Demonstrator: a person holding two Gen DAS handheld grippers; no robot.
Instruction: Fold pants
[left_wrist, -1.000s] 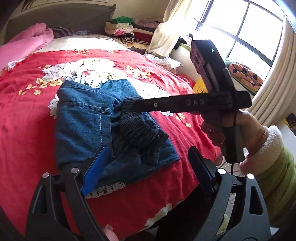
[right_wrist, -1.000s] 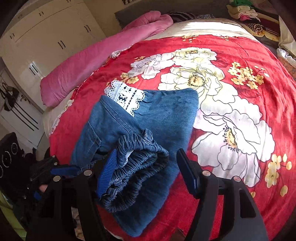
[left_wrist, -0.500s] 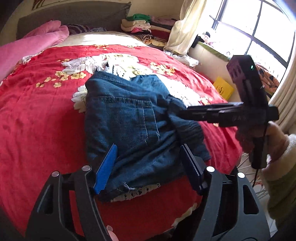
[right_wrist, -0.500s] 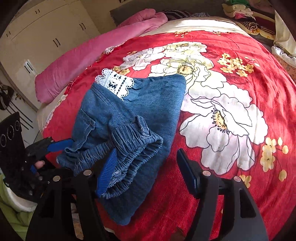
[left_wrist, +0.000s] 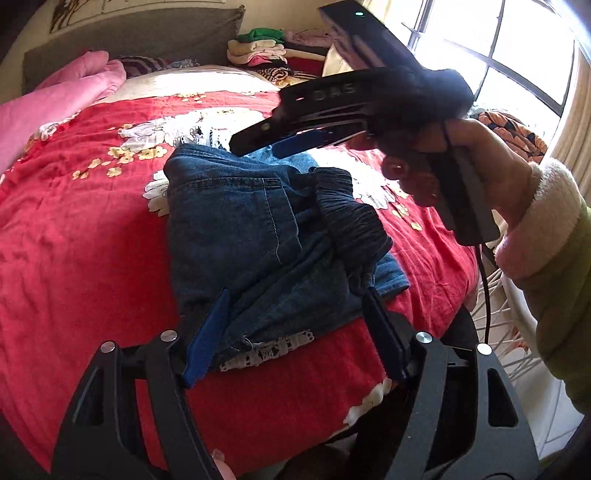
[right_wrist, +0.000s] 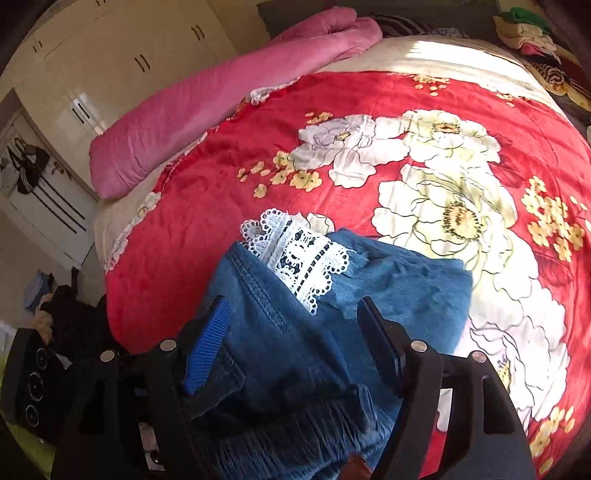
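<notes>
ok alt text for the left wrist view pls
Folded denim pants with a lace hem lie on a red floral blanket, framed by the open left gripper. The right gripper, held in a hand, hovers above them, apart.

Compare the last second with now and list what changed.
The right gripper let go of the elastic waistband and lifted clear; the waistband now lies on the folded jeans. The left gripper moved in over the jeans' near edge, open. The red blanket is unchanged.
</notes>
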